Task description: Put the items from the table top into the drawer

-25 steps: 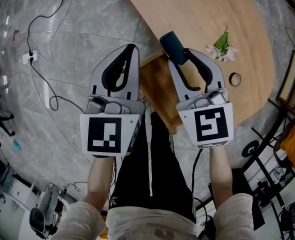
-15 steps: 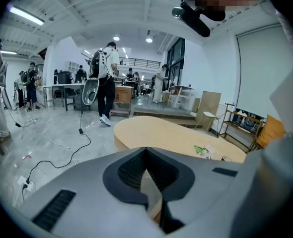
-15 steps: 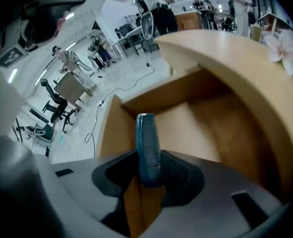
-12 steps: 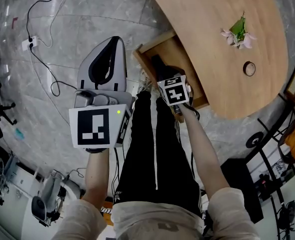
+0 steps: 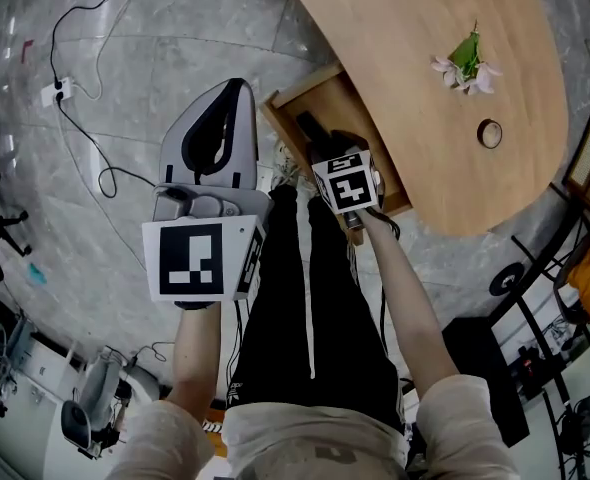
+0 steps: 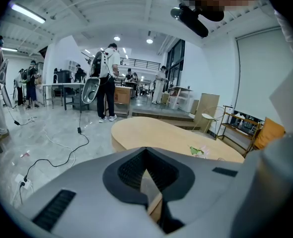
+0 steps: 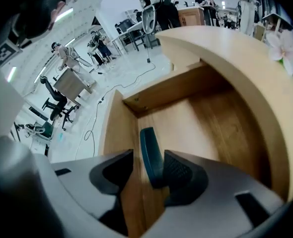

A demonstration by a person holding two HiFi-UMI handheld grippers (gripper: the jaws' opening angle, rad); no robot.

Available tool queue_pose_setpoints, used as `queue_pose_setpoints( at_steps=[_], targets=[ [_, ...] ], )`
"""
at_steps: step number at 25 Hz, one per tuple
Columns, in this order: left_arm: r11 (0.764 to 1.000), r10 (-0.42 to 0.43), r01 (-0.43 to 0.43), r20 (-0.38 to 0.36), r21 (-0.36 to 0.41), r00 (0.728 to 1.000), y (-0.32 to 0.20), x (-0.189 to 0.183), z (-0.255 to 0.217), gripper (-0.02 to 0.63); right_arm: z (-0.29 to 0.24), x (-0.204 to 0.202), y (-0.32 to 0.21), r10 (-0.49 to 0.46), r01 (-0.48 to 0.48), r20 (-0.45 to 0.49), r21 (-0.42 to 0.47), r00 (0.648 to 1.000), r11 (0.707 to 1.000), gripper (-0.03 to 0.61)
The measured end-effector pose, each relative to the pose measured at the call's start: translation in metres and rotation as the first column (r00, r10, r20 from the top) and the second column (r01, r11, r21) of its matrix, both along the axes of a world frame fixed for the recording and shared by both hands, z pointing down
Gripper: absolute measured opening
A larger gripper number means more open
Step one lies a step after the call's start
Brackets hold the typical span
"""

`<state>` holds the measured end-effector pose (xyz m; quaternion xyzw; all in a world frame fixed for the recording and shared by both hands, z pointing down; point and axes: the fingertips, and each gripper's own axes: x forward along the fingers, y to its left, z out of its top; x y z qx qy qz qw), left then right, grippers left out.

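Oblong item (image 7: 149, 152) is showing dark teal; drawer (image 7: 186, 123) is showing honey-brown woodgrain; table top (image 5: 415, 58) is showing pale tan; floor (image 5: 105, 88) is showing grey veined marbling.

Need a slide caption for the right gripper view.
Right gripper over the open wooden drawer, its fingers just opening with the teal object between them.
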<state>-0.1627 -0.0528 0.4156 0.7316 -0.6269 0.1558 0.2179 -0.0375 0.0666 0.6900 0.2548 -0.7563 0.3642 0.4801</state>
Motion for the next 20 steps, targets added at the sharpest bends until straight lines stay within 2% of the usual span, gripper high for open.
queue_pose_setpoints(
  at_steps=[1, 2, 3, 4, 6, 8, 10, 12, 16, 20],
  targets=[
    [1.0, 0.002, -0.002, 0.001, 0.002, 1.0, 0.0, 0.001, -0.001, 0.008, -0.012, -0.003, -0.006, 0.007, -0.007, 0.015, 0.032, 1.0, 0.999, 0.196],
    [1.0, 0.004, -0.004, 0.001, 0.004, 1.0, 0.001, 0.001, -0.003, 0.008, -0.03, -0.006, -0.015, 0.021, -0.024, 0.038, 0.078, 0.999, 0.997, 0.151],
    [1.0, 0.007, -0.007, 0.0, 0.007, 1.0, 0.001, 0.002, -0.006, 0.008, -0.053, -0.01, -0.027, 0.044, -0.053, 0.074, 0.135, 0.996, 0.989, 0.042],
    [1.0, 0.009, -0.009, -0.002, 0.012, 1.0, 0.001, 0.003, -0.009, 0.008, -0.079, -0.013, -0.039, 0.071, -0.094, 0.122, 0.193, 0.99, 0.977, 0.005],
    [1.0, 0.014, -0.013, -0.016, 0.026, 1.0, 0.0, 0.006, -0.016, 0.008, -0.136, -0.015, -0.064, 0.124, -0.188, 0.227, 0.288, 0.966, 0.939, 0.005],
    [0.999, 0.017, -0.016, -0.029, 0.044, 0.999, -0.005, 0.012, -0.026, 0.008, -0.187, -0.009, -0.086, 0.164, -0.275, 0.308, 0.367, 0.937, 0.889, 0.005],
    [0.998, 0.026, -0.024, -0.036, 0.065, 0.999, -0.012, 0.018, -0.035, 0.008, -0.227, -0.001, -0.103, 0.183, -0.336, 0.353, 0.441, 0.918, 0.832, 0.005],
    [0.996, 0.042, -0.038, -0.046, 0.084, 0.998, -0.018, 0.026, -0.043, 0.008, -0.255, 0.007, -0.115, 0.189, -0.372, 0.382, 0.49, 0.905, 0.789, 0.005],
    [0.992, 0.087, -0.081, -0.061, 0.098, 0.994, -0.023, 0.044, -0.051, 0.008, -0.283, 0.018, -0.125, 0.21, -0.43, 0.44, 0.492, 0.873, 0.757, 0.005],
    [0.989, 0.122, -0.116, -0.066, 0.089, 0.99, -0.023, 0.054, -0.051, 0.008, -0.292, 0.033, -0.146, 0.251, -0.474, 0.447, 0.505, 0.859, 0.722, 0.005]
  ],
)
